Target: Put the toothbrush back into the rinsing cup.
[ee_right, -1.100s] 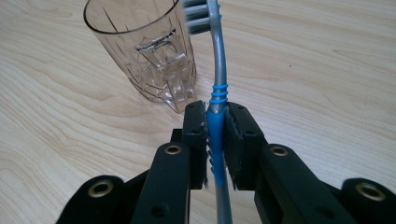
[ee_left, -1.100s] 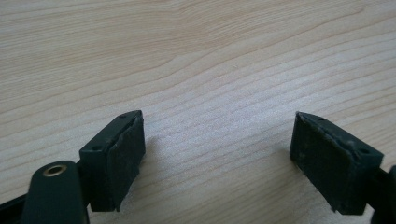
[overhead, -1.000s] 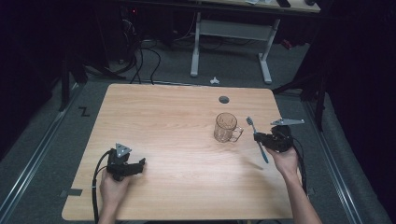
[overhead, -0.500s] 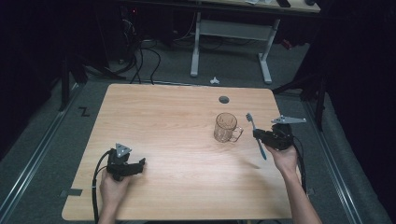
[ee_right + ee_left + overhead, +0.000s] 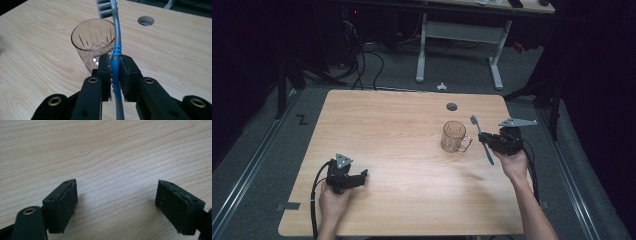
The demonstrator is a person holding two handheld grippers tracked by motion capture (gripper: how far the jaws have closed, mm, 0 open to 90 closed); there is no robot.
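Toothbrush point(image 5: 116, 57) going toward the glass mug point(image 5: 93, 42)

The right tongs point(image 5: 115, 75) are clamping the toothbrush handle just beside the mug on the tabletop point(image 5: 402, 125); a tilted brush may be knocking the rim, tipping it. The left tongs point(image 5: 116, 202) are resting wide open, empty.

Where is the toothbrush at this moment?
In the high view, the toothbrush is on the right side of the table, clamped in the right hand-held gripper, just right of the glass mug, bristles pointing toward the table's far edge.

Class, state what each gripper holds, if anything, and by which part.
The right gripper clamps the toothbrush by the blue grip of its handle. The left gripper holds nothing.
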